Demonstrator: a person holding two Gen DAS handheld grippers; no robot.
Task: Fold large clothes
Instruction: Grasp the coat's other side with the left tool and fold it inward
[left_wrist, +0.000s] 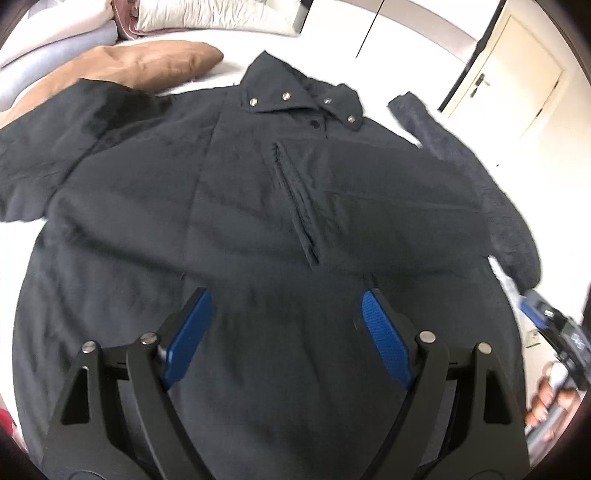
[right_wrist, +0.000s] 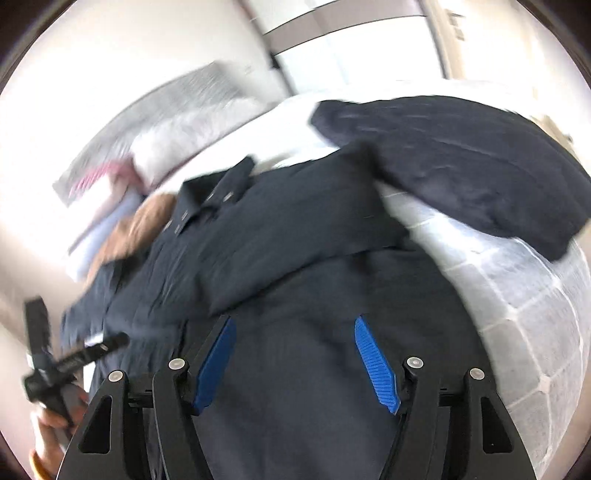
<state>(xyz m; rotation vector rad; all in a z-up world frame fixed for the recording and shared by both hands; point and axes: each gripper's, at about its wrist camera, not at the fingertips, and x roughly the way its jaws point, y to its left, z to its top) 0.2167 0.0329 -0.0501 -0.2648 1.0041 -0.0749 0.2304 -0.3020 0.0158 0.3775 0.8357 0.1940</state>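
The dark jacket lies flat, collar farthest ahead, beneath both claws, the left gripper and right gripper wide open and empty, its right sleeve ahead-right of the right claw.

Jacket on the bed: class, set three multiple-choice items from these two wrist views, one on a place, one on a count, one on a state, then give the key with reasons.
1. Where does the brown pillow lie?
A. beyond the jacket's sleeve, near the bed's head
B. on the jacket's hem
C. on the floor

2. How many silver snaps show on the collar?
A. one
B. four
C. nine

3. How do the left tongs stand?
A. shut on the collar
B. shut on the pillow
C. open above the jacket, holding nothing

Key: 1 A, the pillow lies past the spread sleeve; 2 B, four studs gleam along the collar; 3 C, blue pads stand apart, with no cloth pinched between them.
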